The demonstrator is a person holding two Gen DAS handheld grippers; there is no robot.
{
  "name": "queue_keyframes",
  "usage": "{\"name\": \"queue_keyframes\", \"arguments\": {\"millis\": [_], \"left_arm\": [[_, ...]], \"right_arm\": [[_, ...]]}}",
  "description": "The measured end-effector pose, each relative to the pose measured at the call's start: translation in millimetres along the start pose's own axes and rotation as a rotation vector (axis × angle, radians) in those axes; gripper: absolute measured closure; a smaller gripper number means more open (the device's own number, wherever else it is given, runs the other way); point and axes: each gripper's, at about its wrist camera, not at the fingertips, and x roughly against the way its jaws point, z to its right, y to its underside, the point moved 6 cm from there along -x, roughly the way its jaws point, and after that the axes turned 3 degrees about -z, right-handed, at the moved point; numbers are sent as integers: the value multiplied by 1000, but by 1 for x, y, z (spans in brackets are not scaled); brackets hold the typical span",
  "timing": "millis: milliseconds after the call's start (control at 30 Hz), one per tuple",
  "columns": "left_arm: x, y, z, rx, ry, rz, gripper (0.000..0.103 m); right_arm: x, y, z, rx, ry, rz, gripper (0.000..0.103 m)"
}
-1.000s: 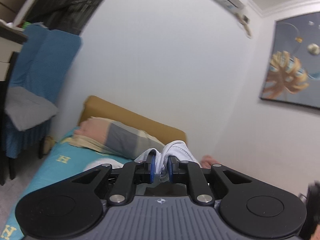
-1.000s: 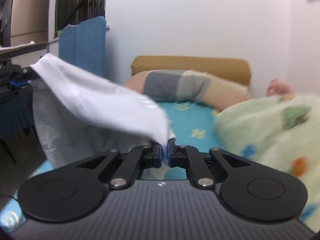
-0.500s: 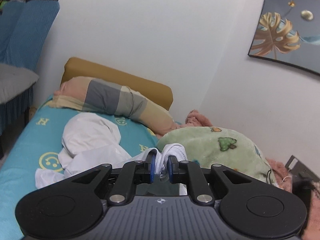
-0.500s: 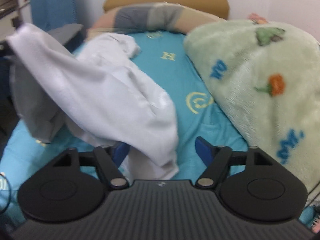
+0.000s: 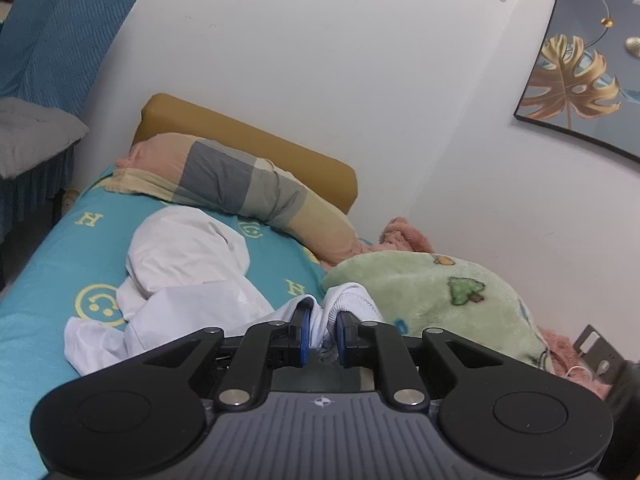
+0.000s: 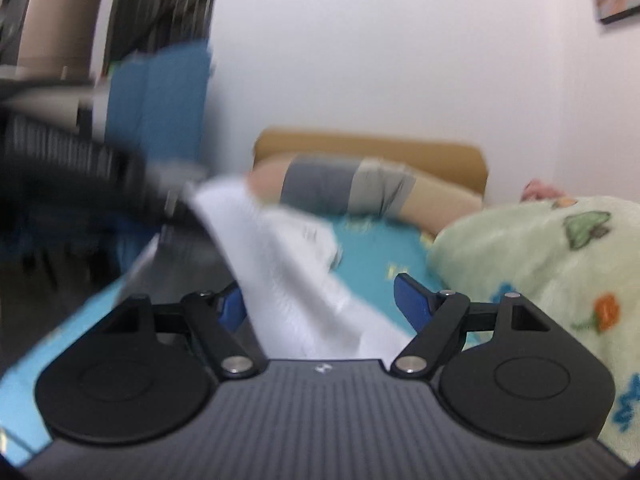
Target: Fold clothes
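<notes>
A white garment (image 5: 188, 256) lies crumpled on the teal bed sheet (image 5: 60, 264) in the left wrist view. My left gripper (image 5: 322, 320) is shut on a ribbed edge of it, which bulges up between the blue pads. In the blurred right wrist view the white garment (image 6: 280, 256) stretches from the dark left gripper (image 6: 80, 176) at the left down between my right gripper's (image 6: 320, 300) fingers. The right jaws are opening and stand wide apart. The cloth brushes past the left pad (image 6: 230, 306), and neither pad presses on it.
A striped pillow (image 5: 240, 188) lies against the mustard headboard (image 5: 256, 140). A green fleece blanket (image 5: 448, 300) with cartoon prints heaps up on the right of the bed, with a pink one (image 5: 404, 232) behind it. A blue-covered chair (image 5: 52, 48) stands left of the bed.
The right gripper went from shut on the white garment to wide open, letting it go. Both hands sank toward the bed, and the garment's body now rests on the sheet.
</notes>
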Motion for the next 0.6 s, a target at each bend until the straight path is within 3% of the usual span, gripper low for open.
{"name": "queue_keyframes", "arguments": {"millis": [100,200,433,600], "left_arm": [[-2,1,4,-25,7,-1,89],[0,5,15,-69,10,13,89],[18,1,26,-82,0,98,90],[28,-5,23,-63,-23,130,90]], "right_arm": [[9,-7,25,-126,27,36,25],[11,-7,56,-292,52,-3,25],[-2,27,106,-443,233,-220,25],[-6,54,121,-533,254,-378,17]]}}
